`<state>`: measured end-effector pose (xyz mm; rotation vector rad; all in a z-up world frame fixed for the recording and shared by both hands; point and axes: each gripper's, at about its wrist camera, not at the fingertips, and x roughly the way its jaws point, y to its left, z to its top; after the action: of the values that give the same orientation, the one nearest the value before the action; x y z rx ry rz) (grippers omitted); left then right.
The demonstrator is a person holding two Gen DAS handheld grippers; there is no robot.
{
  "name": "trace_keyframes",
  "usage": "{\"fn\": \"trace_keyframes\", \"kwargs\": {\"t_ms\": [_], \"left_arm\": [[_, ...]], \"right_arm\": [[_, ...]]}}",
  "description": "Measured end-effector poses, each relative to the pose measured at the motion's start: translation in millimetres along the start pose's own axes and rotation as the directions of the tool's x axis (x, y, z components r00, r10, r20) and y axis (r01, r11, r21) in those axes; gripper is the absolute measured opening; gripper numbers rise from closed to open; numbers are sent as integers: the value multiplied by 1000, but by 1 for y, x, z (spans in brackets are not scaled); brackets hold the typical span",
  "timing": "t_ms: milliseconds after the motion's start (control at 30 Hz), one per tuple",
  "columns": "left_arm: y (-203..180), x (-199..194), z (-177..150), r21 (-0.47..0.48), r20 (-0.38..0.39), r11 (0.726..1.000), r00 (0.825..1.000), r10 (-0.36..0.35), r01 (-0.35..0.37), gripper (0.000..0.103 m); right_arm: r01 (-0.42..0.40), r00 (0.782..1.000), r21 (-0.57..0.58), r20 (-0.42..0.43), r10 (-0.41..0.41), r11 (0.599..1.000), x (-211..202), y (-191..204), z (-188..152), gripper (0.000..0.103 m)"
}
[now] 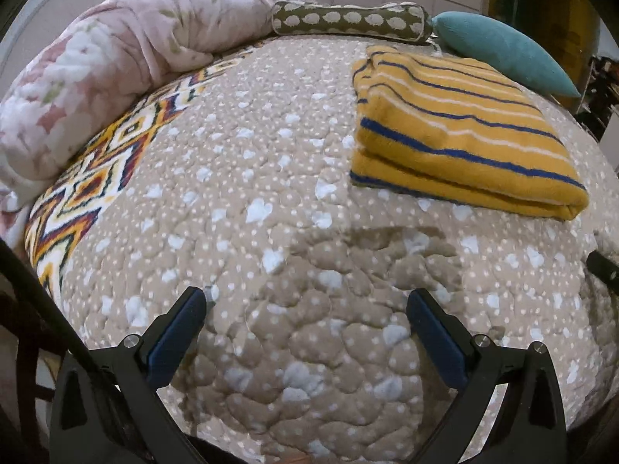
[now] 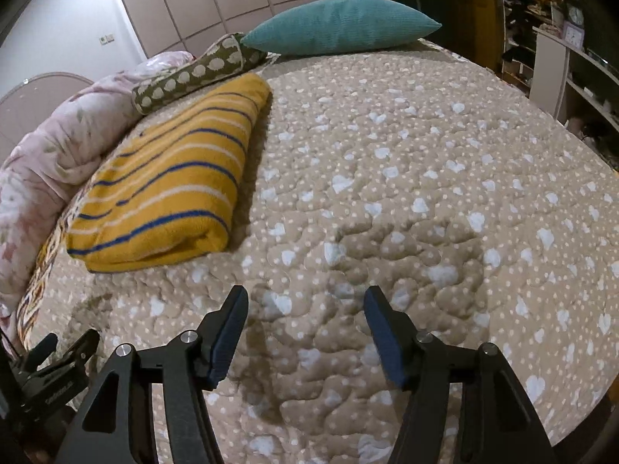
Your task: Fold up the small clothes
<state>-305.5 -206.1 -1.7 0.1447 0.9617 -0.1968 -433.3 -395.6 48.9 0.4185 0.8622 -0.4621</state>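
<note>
The mustard-yellow knit garment with blue and white stripes (image 1: 460, 135) lay folded into a thick, tidy rectangle on the bed, in the upper right of the left wrist frame and the left middle of the right wrist frame (image 2: 170, 189). Its stripes ran along its long axis, which in the left view slanted from the upper middle down to the right edge, with the rounded fold facing the camera; in the right view it ran from lower left up toward the pillows. It rested on the beige quilted bedspread with white hearts and dots (image 1: 271, 212), its far end just beside an olive bolster cushion printed with pale ovals (image 1: 352, 19) and near a teal ribbed pillow (image 2: 340, 25). A crumpled pink floral blanket (image 1: 96, 77) lay bunched along the upper left of the left view, well apart from the garment. The left hand-held gripper (image 1: 305, 301) hung over bare quilt with its jaws wide apart and nothing between them; the garment lay ahead of it and to its right. The right hand-held gripper (image 2: 305, 301) was likewise spread and empty, the garment ahead and to its left. So the folded piece sat between the two lines of sight, clear of both. Neither looked clearly nearer. As a judgement, this fold looked finished, and any further move would start from a near corner of the rectangle.
</note>
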Motion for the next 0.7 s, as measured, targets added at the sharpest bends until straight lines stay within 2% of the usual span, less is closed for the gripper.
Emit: {"fn": "trace_keyframes", "kwargs": {"t_ms": [333, 500, 600, 700], "left_arm": [[-4, -5, -7, 0, -19, 1000, 999, 28, -28, 103], [-4, -7, -8, 4, -7, 999, 999, 35, -35, 103], [-4, -9, -10, 8, 2, 1000, 1000, 30, -30, 103], [-4, -10, -12, 12, 7, 1000, 1000, 24, -24, 103]], "right_arm": [[40, 999, -57, 13, -40, 998, 7, 11, -8, 78], [58, 998, -85, 39, -55, 995, 10, 18, -13, 87], [107, 993, -121, 52, -102, 987, 13, 28, -16, 89], [109, 993, -111, 55, -104, 988, 13, 27, -17, 90]]}}
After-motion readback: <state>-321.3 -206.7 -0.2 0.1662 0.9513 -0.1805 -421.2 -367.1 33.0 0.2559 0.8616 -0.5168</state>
